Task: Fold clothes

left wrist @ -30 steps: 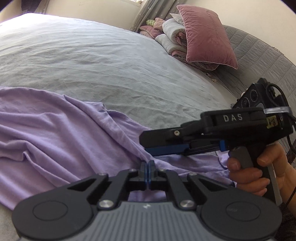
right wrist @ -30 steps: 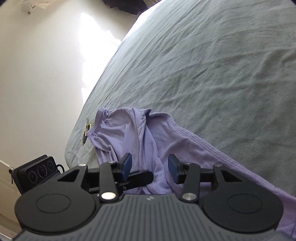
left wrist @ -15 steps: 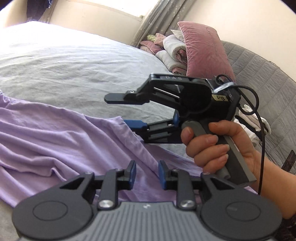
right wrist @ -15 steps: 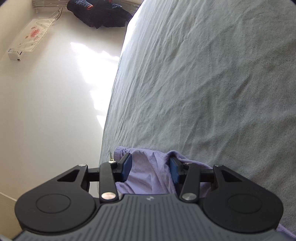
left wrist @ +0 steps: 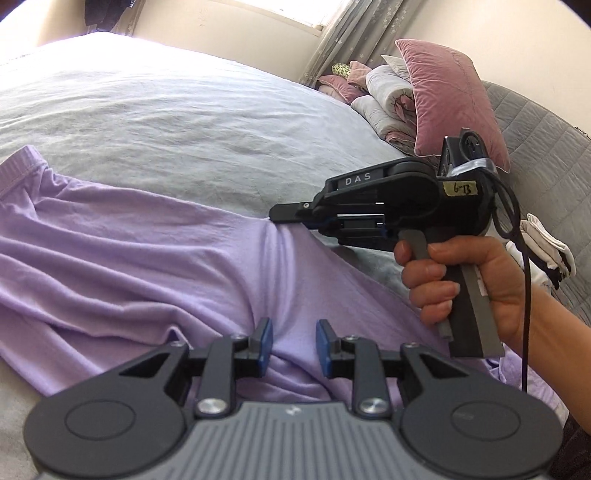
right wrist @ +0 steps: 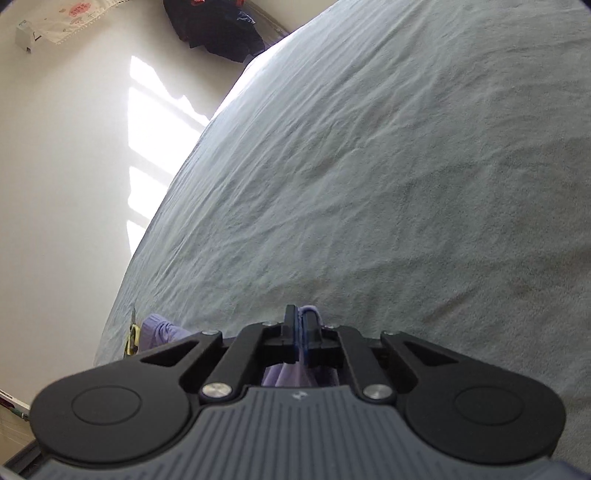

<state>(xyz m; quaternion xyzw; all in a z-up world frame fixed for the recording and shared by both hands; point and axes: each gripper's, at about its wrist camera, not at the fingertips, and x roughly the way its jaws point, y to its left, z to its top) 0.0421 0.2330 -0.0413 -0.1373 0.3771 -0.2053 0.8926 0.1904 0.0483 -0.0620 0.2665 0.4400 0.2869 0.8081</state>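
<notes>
A lilac garment [left wrist: 147, 258] lies spread and wrinkled across the near part of the grey bed [left wrist: 166, 110]. My left gripper [left wrist: 293, 332] hovers low over its near folds, pads apart, gripping nothing. My right gripper [left wrist: 275, 218], held by a hand [left wrist: 476, 273], reaches in from the right to the garment's far edge. In the right wrist view the right gripper [right wrist: 303, 321] has its jaws closing, with a thin fold of the lilac cloth [right wrist: 311, 311] pinched between the pads. Another bit of the garment [right wrist: 162, 328] shows to the left.
Pink pillows [left wrist: 450, 96] and rolled blankets [left wrist: 384, 99] are piled at the bed's far right, against a grey quilted panel [left wrist: 546, 147]. A white cloth [left wrist: 546, 243] lies on the right. Dark clothes [right wrist: 221, 29] hang by the wall. The bed's edge drops to pale floor [right wrist: 74, 184].
The left jaws went from shut to apart. The right gripper swung across, came down on the garment's far edge and shut on it; the garment slid under it in the right wrist view.
</notes>
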